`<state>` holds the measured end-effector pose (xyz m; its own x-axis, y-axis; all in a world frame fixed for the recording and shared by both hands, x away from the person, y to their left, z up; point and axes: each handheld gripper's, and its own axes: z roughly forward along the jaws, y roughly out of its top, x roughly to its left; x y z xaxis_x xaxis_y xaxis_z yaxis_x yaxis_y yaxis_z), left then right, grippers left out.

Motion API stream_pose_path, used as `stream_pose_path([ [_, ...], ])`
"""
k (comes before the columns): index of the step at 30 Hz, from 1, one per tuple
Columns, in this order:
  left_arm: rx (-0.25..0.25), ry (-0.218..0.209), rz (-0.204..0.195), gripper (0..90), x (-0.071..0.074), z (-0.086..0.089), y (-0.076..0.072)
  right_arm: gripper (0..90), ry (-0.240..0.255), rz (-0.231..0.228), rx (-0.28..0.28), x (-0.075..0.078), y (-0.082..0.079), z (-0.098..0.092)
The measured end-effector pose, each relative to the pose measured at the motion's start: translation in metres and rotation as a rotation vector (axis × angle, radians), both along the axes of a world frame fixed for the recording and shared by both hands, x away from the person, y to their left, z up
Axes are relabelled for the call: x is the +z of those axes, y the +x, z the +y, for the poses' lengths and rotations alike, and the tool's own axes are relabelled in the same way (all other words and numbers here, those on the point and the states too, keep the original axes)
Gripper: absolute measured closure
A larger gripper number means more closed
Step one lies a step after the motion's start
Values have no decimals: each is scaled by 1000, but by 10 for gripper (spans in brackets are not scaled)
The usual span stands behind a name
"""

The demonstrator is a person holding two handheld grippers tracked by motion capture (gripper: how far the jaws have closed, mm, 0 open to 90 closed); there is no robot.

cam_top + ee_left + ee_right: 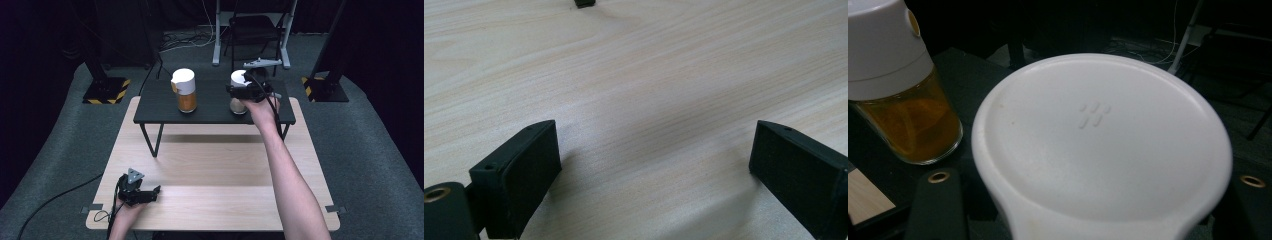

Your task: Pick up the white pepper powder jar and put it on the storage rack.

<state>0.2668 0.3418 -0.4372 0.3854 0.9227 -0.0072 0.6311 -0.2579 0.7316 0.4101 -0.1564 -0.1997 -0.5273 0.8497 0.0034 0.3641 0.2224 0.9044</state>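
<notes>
The right gripper [246, 89] clamped the white-lidded jar [1103, 135], hiding its body; lid dots unreadable. At 7 o'clock, left gripper [654, 165] gaped empty.

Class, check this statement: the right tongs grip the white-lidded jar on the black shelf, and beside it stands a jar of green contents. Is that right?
One detail is wrong: the other jar holds orange contents, not green, as the right gripper view shows. The rest stands: the right tongs grip the white-lidded jar on the black shelf.
</notes>
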Motion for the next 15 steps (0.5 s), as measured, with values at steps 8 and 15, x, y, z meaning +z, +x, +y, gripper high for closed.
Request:
stream_pose_path([
  [8, 1, -1, 0, 54, 0, 0, 0, 241, 13, 7, -19, -2, -1, 0],
  [15, 0, 0, 0, 55, 0, 0, 0, 184, 30, 13, -23, -7, -7, -7],
])
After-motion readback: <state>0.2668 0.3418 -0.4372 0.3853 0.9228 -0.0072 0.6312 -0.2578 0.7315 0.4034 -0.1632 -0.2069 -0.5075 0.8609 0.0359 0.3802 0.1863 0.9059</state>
